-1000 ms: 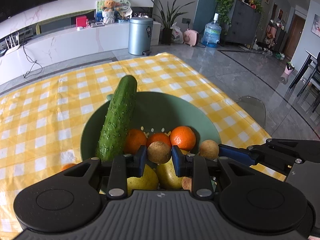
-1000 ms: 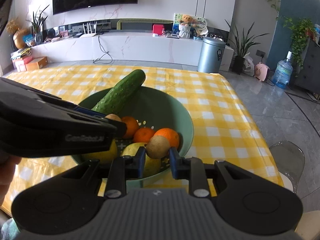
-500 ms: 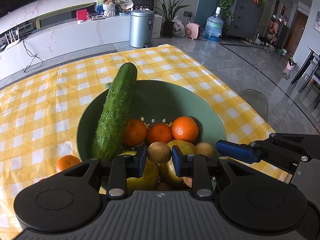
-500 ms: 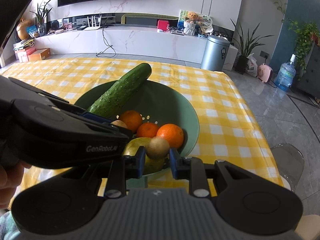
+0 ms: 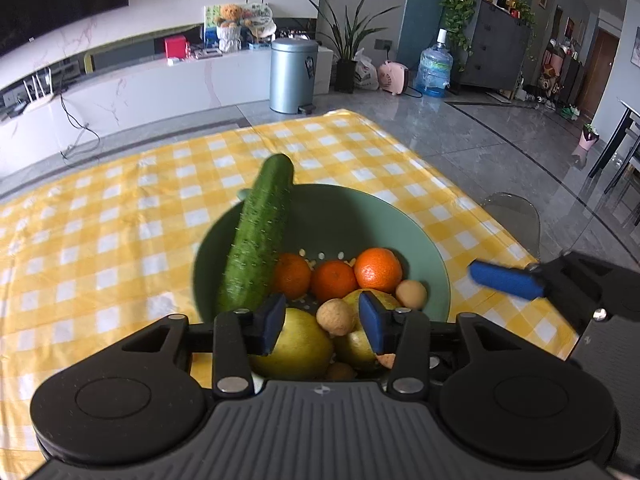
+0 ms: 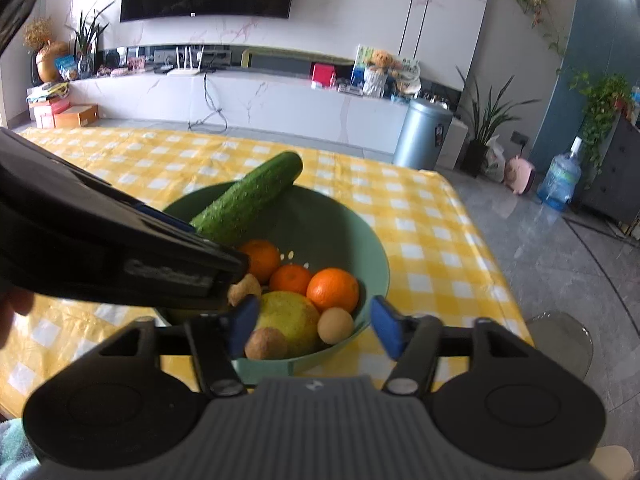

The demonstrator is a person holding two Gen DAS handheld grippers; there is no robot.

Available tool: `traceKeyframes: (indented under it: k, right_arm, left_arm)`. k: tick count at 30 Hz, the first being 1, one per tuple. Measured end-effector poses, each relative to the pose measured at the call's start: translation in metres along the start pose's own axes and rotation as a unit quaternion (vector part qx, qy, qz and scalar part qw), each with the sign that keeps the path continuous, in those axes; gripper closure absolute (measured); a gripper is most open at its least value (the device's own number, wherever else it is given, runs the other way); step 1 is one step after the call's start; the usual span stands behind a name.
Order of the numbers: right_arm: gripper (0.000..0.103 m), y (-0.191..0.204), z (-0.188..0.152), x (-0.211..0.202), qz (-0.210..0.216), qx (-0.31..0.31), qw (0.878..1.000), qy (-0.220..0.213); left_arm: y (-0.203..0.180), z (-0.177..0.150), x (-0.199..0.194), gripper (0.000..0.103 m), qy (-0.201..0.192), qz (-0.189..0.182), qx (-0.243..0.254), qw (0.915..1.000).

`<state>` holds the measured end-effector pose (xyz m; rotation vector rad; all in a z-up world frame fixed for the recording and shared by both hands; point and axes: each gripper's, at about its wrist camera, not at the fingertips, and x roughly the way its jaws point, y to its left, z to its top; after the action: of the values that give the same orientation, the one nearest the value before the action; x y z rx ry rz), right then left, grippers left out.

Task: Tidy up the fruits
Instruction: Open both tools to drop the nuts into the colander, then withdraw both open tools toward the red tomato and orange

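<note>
A green bowl (image 5: pixel 424 240) on the yellow checked tablecloth holds a cucumber (image 5: pixel 258 236), three oranges (image 5: pixel 378 270), yellow pears (image 5: pixel 296 350) and small brown fruits. My left gripper (image 5: pixel 320 322) is open above the bowl's near side, and a small brown fruit (image 5: pixel 335 317) lies between its pads, loose on the pears. My right gripper (image 6: pixel 314 326) is open over the bowl's (image 6: pixel 376 256) near rim, with two small brown fruits (image 6: pixel 335 325) lying in the bowl below it. The left gripper's body hides the bowl's left part in the right wrist view.
The table's right edge (image 5: pixel 500 216) drops to a grey tiled floor with a clear chair (image 5: pixel 516 220). A metal bin (image 5: pixel 290 76), a water bottle (image 5: pixel 434 66) and a white counter stand beyond the table.
Both grippers have opened and let go of the small brown fruits they held. The fruits now lie in the bowl. Both grippers have pulled back slightly.
</note>
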<state>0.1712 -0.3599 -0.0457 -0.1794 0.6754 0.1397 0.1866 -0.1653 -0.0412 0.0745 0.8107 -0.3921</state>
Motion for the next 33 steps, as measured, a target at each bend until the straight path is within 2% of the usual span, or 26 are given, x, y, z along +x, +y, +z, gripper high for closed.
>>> traceKeyframes:
  k: [6, 11, 15, 18, 24, 27, 33]
  right_arm:
    - [0.025, 0.002, -0.002, -0.018, -0.039, -0.001, 0.998, -0.045]
    - [0.025, 0.014, -0.003, -0.033, -0.054, -0.02, 0.995, -0.077]
    - [0.025, 0.024, -0.003, -0.043, -0.06, -0.006, 0.994, -0.087]
    - [0.025, 0.029, -0.003, -0.049, -0.045, 0.027, 0.994, -0.091]
    - [0.021, 0.044, -0.006, -0.051, 0.027, 0.112, 0.989, -0.097]
    - [0.021, 0.064, -0.008, -0.046, 0.053, 0.099, 0.99, -0.087]
    - [0.021, 0.097, -0.008, -0.038, 0.074, 0.06, 0.993, -0.076]
  left_arm:
    - [0.009, -0.006, -0.022, 0.045, -0.013, 0.017, 0.007, 0.9997]
    - [0.019, -0.012, -0.04, 0.044, -0.023, 0.019, 0.025, 0.9992]
    - [0.032, -0.016, -0.052, 0.042, -0.031, 0.028, 0.018, 0.999]
    - [0.043, -0.019, -0.061, 0.042, -0.04, 0.035, 0.007, 0.9985]
    - [0.068, -0.028, -0.073, 0.041, -0.057, 0.044, -0.014, 0.9973]
    - [0.079, -0.032, -0.076, 0.041, -0.06, 0.048, -0.023, 0.9968]
    - [0.099, -0.041, -0.075, 0.041, -0.057, 0.054, -0.024, 0.9966]
